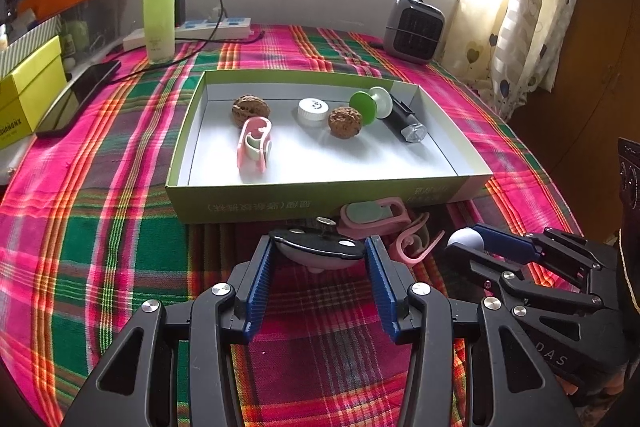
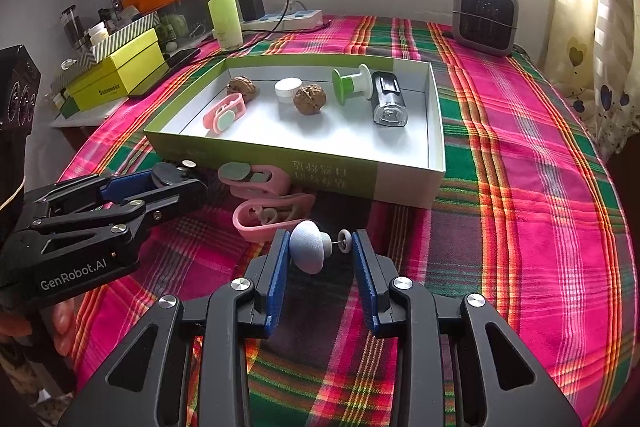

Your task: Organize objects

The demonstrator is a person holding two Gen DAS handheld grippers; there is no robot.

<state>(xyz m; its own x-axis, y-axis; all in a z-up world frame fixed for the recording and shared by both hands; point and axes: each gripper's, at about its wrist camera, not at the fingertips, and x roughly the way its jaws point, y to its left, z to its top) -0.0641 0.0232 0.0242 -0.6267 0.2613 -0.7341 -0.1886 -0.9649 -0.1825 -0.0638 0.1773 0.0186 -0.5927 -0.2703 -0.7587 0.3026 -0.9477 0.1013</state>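
Note:
My left gripper is shut on a round disc with a black top and a pale domed underside, held just above the plaid cloth. To its right, my right gripper is shut on a white mushroom-shaped knob with a thin pin and a small wheel. Both hover in front of the shallow green-and-white box. The box holds two walnuts, a white cap, a green-and-white spool, a black torch-like item and a pink clip. Two more pink clips lie on the cloth between box and grippers.
A green bottle, a power strip with a cable, and a small grey heater stand behind the box. A dark phone and a yellow carton lie at the left. The cloth right of the box is bare.

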